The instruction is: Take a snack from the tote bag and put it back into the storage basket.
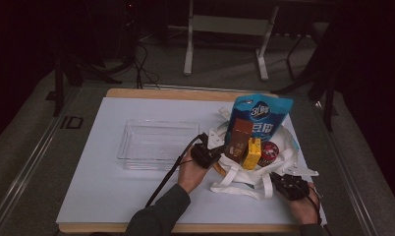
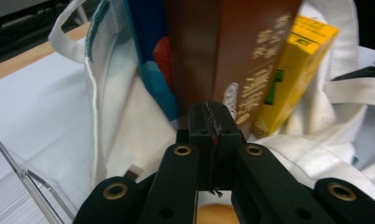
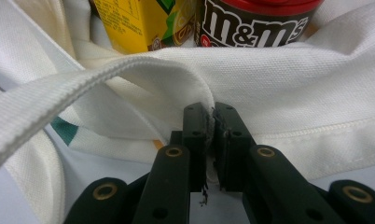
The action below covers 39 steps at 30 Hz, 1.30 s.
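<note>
Apparently the brown box (image 2: 223, 51) was clamped by the left gripper (image 2: 212, 116) inside the white tote bag (image 3: 293, 79), whose rim was pinched by the right gripper (image 3: 211, 114); a thin edge grip risked slipping.

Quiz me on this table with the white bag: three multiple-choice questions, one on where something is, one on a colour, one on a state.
1. Where does the clear tray lie relative to the white bag?
A. to its left
B. inside it
C. on top of it

2. What colour is the tall pouch in the bag?
A. green
B. blue
C. pink

3. How do the right gripper jaws stand?
A. wide open in the air
B. closed on the bag's cloth
C. closed on the yellow box

Answers: 1 A, the high view shows the tray left of the bag; 2 B, its front is blue; 3 B, white fabric is pinched between the jaws.
</note>
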Motion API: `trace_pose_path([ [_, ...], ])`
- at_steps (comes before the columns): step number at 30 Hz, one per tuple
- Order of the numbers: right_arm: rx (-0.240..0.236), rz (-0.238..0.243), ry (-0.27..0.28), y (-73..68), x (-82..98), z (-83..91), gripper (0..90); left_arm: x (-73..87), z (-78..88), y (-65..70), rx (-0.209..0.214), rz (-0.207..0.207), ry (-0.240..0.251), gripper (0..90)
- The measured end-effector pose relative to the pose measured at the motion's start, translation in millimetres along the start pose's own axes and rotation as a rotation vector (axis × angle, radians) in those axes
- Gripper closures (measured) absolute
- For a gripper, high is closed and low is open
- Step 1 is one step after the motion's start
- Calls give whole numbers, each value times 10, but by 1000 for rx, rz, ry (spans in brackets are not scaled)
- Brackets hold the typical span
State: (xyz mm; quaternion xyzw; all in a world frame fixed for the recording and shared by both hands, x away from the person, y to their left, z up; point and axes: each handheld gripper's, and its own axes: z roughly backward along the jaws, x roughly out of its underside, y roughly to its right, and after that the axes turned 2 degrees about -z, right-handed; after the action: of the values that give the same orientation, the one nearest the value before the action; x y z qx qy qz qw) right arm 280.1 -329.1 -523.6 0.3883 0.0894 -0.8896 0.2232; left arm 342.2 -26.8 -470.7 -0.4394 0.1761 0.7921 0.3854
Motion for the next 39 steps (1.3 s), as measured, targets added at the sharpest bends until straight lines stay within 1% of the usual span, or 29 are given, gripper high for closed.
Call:
trace_pose_path([
  [2, 3, 5, -1, -4, -1, 0, 834, -16, -47, 13, -8, -12, -19, 896],
  [5, 7, 12, 0, -11, 1, 1, 833, -13, -106, 23, -4, -4, -38, 897],
  [7, 13, 23, 0, -18, 2, 2, 833, -1, -134, 17, 7, -3, -52, 896],
  [10, 14, 26, 1, -20, 2, 1, 833, 26, -180, 25, 35, -17, -97, 897],
  [12, 14, 26, 1, -20, 3, 1, 833, 36, -201, 47, 59, -24, -100, 897],
  [13, 14, 26, 1, -21, 2, 1, 833, 35, -206, 56, 70, -26, -96, 897],
  [15, 15, 26, 1, -22, 2, 1, 833, 41, -220, 45, 123, 10, -80, 897],
  [16, 15, 26, 1, -22, 3, 1, 833, 45, -225, 35, 139, 10, -74, 897],
  [18, 16, 26, 2, -23, 4, 2, 833, 51, -227, 23, 140, -2, -71, 892],
  [22, 13, 26, 3, -20, 7, 3, 832, 55, -198, -15, 153, -16, -68, 807],
  [24, 12, 27, 5, -18, 8, 2, 832, 46, -168, -24, 188, -23, -51, 756],
  [26, 12, 27, 5, -18, 9, 3, 832, 25, -134, -4, 173, -53, -51, 727],
  [27, 12, 27, 5, -18, 9, 3, 832, 25, -134, -4, 173, -53, -51, 711],
  [28, 12, 27, 5, -19, 9, 3, 833, 5, -107, -15, 194, -57, -47, 711],
  [29, 12, 28, 5, -19, 10, 3, 832, -13, -85, -21, 197, -60, -42, 676],
  [30, 11, 26, 4, -20, 10, 4, 832, -28, -68, -27, 200, -62, -40, 664],
  [31, 12, 26, 4, -20, 10, 4, 832, -62, -36, -42, 214, -64, -30, 646],
  [33, 12, 26, 4, -20, 11, 4, 832, -102, 9, -63, 224, -74, -11, 614],
  [36, 10, 26, 5, -18, 12, 4, 832, -189, 84, -113, 266, -93, 27, 557],
  [38, 8, 25, 7, -16, 14, 3, 832, -237, 123, -138, 272, -115, 50, 514],
  [39, 7, 25, 7, -14, 14, 3, 832, -262, 138, -152, 278, -118, 61, 493],
])
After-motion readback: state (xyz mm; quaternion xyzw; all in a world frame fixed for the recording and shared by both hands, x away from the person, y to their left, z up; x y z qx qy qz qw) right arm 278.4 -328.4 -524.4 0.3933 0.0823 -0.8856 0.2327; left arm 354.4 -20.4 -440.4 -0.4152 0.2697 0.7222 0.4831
